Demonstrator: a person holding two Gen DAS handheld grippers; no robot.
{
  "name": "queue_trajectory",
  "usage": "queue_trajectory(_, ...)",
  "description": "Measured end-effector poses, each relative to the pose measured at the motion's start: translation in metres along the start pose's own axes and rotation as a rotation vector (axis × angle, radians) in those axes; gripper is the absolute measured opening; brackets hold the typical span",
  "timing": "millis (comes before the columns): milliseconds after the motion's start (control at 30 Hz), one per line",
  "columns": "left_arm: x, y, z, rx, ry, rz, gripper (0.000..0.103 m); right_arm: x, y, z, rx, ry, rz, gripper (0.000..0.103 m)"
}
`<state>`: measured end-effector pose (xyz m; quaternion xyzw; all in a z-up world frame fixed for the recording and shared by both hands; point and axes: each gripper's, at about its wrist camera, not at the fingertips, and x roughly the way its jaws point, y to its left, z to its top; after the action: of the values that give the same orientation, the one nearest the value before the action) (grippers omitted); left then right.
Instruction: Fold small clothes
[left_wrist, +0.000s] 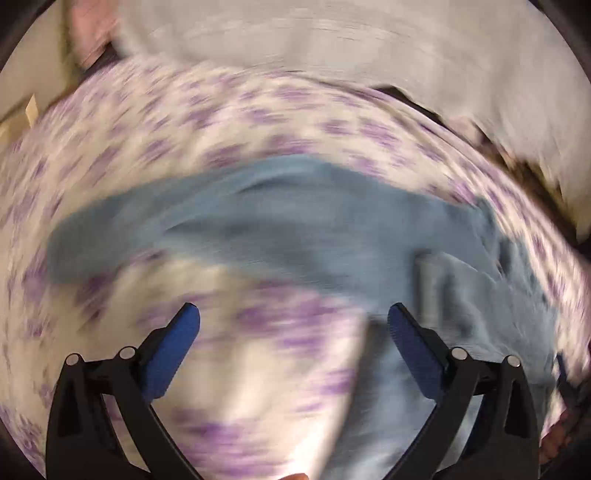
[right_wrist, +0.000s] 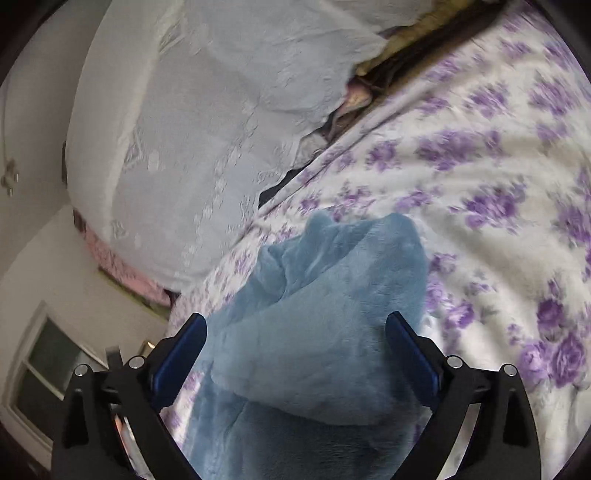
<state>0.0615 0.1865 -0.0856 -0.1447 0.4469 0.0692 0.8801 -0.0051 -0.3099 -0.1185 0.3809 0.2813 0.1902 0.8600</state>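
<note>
A small light-blue fleece garment (left_wrist: 277, 229) lies spread across a white bedspread with purple flowers (left_wrist: 147, 129); the left wrist view is badly blurred. My left gripper (left_wrist: 293, 308) is open above the bedspread at the garment's near edge, with nothing between its fingers. In the right wrist view the same garment (right_wrist: 332, 295) lies bunched and partly doubled over itself on the bedspread (right_wrist: 480, 184). My right gripper (right_wrist: 295, 317) stands wide open with the fleece lying between its blue pads, which do not press on it.
A large white embroidered cover or pillow (right_wrist: 184, 129) lies beyond the garment, also seen in the left wrist view as a white cover (left_wrist: 332, 37). A dark gap with crumpled items (right_wrist: 406, 48) runs beside it. Pink fabric (right_wrist: 118, 262) and a window (right_wrist: 48, 362) lie off the bed's edge.
</note>
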Motion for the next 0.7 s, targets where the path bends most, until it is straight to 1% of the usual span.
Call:
queue_trajectory(33, 0.001, 0.029, -0.003, -0.084, 0.014, 0.003, 0.099, 0.002, -0.006, 0.001, 0.029, 0.004, 0.003, 0.098)
queue_trajectory(67, 0.003, 0.051, -0.006, -0.144, 0.032, 0.0, 0.098, 0.004, -0.012, 0.002, 0.055, 0.007, 0.003, 0.098)
queue_trajectory(100, 0.005, 0.069, -0.008, -0.203, 0.05, -0.024, 0.098, 0.003, -0.015, 0.002, 0.066, 0.004, 0.006, 0.098)
queue_trajectory(167, -0.004, 0.101, -0.008, -0.317, 0.054, -0.191, 0.098, 0.003, -0.016, 0.003, 0.066, -0.001, 0.01, 0.098)
queue_trajectory(233, -0.017, 0.117, -0.004, -0.371, 0.041, -0.234, 0.098, 0.004, -0.015, 0.002, 0.056, 0.007, 0.0, 0.098)
queue_trajectory(267, -0.021, 0.121, 0.001, -0.366, 0.034, -0.232, 0.098, 0.005, -0.015, 0.002, 0.051, 0.012, -0.005, 0.098)
queue_trajectory(300, -0.023, 0.125, 0.01, -0.338, 0.035, -0.209, 0.098, 0.005, -0.014, 0.0, 0.048, 0.014, -0.005, 0.098)
queue_trajectory(367, -0.016, 0.134, 0.026, -0.297, 0.037, -0.118, 0.098, 0.007, -0.012, 0.001, 0.047, 0.018, -0.004, 0.098)
queue_trajectory(433, -0.013, 0.146, 0.039, -0.302, 0.009, -0.049, 0.098, 0.008, -0.011, 0.0, 0.046, 0.021, -0.006, 0.098)
queue_trajectory(500, -0.015, 0.162, 0.053, -0.318, -0.028, -0.05, 0.099, 0.007, -0.012, -0.001, 0.039, 0.025, -0.009, 0.098)
queue_trajectory(567, -0.014, 0.173, 0.086, -0.325, -0.061, -0.033, 0.099, 0.012, -0.009, -0.001, 0.025, 0.032, -0.017, 0.099)
queue_trajectory(600, -0.011, 0.179, 0.1, -0.341, -0.068, -0.011, 0.099, 0.012, -0.008, -0.001, 0.02, 0.034, -0.021, 0.099)
queue_trajectory(633, -0.01, 0.187, 0.113, -0.372, -0.072, 0.03, 0.098, 0.013, -0.007, -0.001, 0.016, 0.036, -0.025, 0.099)
queue_trajectory(667, -0.013, 0.193, 0.118, -0.392, -0.068, 0.059, 0.098, 0.013, -0.007, -0.001, 0.015, 0.035, -0.025, 0.099)
queue_trajectory(700, -0.017, 0.196, 0.118, -0.395, -0.057, 0.067, 0.098, 0.013, -0.008, 0.0, 0.018, 0.033, -0.022, 0.099)
